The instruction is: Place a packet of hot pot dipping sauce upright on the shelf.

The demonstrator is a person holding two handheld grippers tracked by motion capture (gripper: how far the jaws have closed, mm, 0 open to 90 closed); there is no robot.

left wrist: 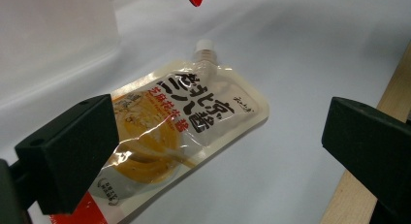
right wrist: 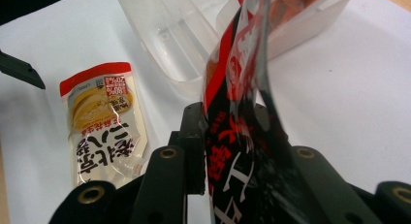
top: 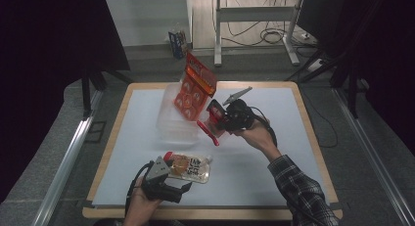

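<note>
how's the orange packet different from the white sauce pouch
The orange packet is held up in the right gripper over the clear bin; the white sauce pouch lies flat on the table. The packet is orange-red, the pouch cream with a spout. Both are glossy printed food packs.

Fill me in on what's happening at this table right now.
A person works with tongs in each hand. The right tongs are shut on a red and black snack packet, holding it up over a clear plastic box in the middle of the table. The left tongs are open at the near edge, their jaws either side of a pale sauce pouch that lies flat on the table, not gripped.
</note>
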